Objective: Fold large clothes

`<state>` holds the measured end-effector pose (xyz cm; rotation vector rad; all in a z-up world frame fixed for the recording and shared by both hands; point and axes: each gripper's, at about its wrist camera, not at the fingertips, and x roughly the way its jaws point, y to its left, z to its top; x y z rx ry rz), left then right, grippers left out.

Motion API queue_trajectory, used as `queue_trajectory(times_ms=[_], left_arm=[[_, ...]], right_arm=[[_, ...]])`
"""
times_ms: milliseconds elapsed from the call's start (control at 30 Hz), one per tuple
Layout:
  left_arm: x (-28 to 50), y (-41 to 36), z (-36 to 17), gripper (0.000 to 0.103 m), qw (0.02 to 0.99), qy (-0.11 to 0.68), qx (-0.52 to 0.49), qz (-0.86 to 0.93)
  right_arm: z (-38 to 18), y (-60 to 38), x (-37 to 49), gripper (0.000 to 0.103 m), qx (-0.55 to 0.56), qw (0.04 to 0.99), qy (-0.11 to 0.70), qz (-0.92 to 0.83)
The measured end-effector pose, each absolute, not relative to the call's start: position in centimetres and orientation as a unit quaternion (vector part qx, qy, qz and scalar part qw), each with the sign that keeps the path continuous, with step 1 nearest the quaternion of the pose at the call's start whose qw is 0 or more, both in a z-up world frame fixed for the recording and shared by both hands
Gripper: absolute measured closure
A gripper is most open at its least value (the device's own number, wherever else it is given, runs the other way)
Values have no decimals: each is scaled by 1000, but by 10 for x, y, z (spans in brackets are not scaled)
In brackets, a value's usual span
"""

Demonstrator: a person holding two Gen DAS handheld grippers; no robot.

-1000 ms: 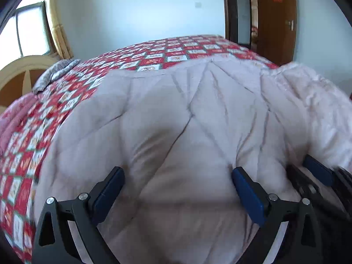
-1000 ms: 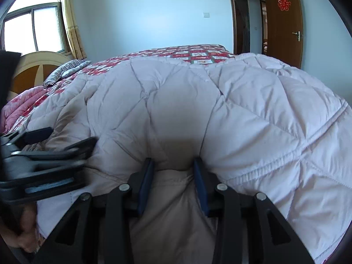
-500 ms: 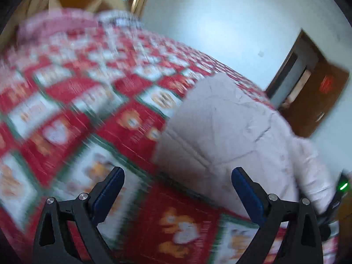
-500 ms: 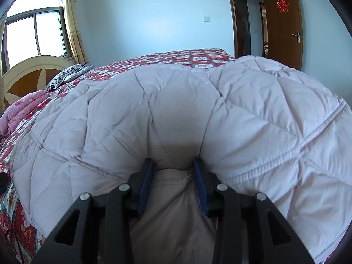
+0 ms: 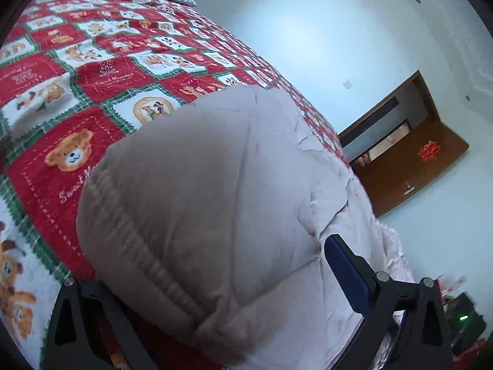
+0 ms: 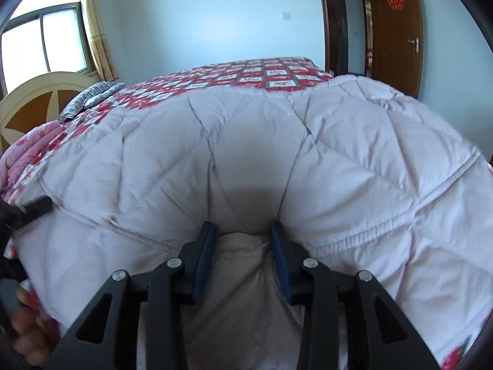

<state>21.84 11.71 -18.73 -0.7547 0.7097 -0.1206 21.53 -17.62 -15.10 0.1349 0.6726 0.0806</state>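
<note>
A pale pink quilted down coat (image 6: 339,160) lies spread on the bed. In the left wrist view its thick stitched corner (image 5: 197,215) bulges between the wide-apart jaws of my left gripper (image 5: 215,265), which is open; the left finger is hidden under the fabric and the right blue pad (image 5: 345,268) rests against the coat. My right gripper (image 6: 243,234) is shut on a bunched fold of the coat at its near edge. The left gripper's tip and a hand show at the left edge of the right wrist view (image 6: 34,209).
The bed has a red patchwork bear-print cover (image 5: 77,71). A pink blanket (image 6: 27,148), a striped pillow (image 6: 89,98) and a round headboard (image 6: 37,98) are at the far left. A brown door (image 6: 397,30) stands at the right wall.
My left gripper swung away over the bedcover and came back down at the coat's left corner, jaws still open. My right gripper kept its hold and barely moved.
</note>
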Motion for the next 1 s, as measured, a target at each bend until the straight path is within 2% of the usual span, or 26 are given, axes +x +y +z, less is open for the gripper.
queue_trajectory(times_ms=[133, 233, 267, 400, 533, 567, 600, 633, 667, 733, 833, 1000], left_arm=[[214, 121, -190, 5, 874, 328, -353, -58], [218, 121, -191, 5, 876, 328, -351, -55], [221, 124, -192, 5, 874, 328, -355, -53], [232, 127, -192, 5, 871, 325, -364, -50], [240, 118, -192, 6, 880, 317, -348, -58], [243, 116, -191, 12, 880, 315, -347, -78], [244, 116, -191, 39, 878, 313, -349, -93], [245, 119, -191, 52, 872, 311, -359, -116], [245, 120, -190, 55, 870, 310, -362, -124], [243, 120, -183, 69, 874, 307, -351, -139], [236, 119, -167, 76, 882, 298, -332, -154], [221, 122, -122, 80, 903, 267, -284, -181]], right_arm=[[-121, -161, 230, 65, 72, 950, 297, 59], [-142, -142, 261, 65, 72, 937, 334, 72], [-165, -138, 274, 65, 81, 923, 369, 74], [-182, -134, 275, 65, 75, 926, 365, 57], [-185, -148, 276, 65, 121, 918, 369, 78], [-186, -152, 276, 65, 133, 916, 370, 84], [-186, -155, 276, 65, 140, 914, 370, 88], [-186, -155, 275, 65, 143, 914, 370, 89], [-186, -156, 276, 65, 146, 913, 371, 90], [-186, -149, 278, 65, 149, 911, 375, 89], [-186, -150, 278, 65, 179, 900, 388, 92], [-186, -142, 276, 65, 245, 871, 410, 116]])
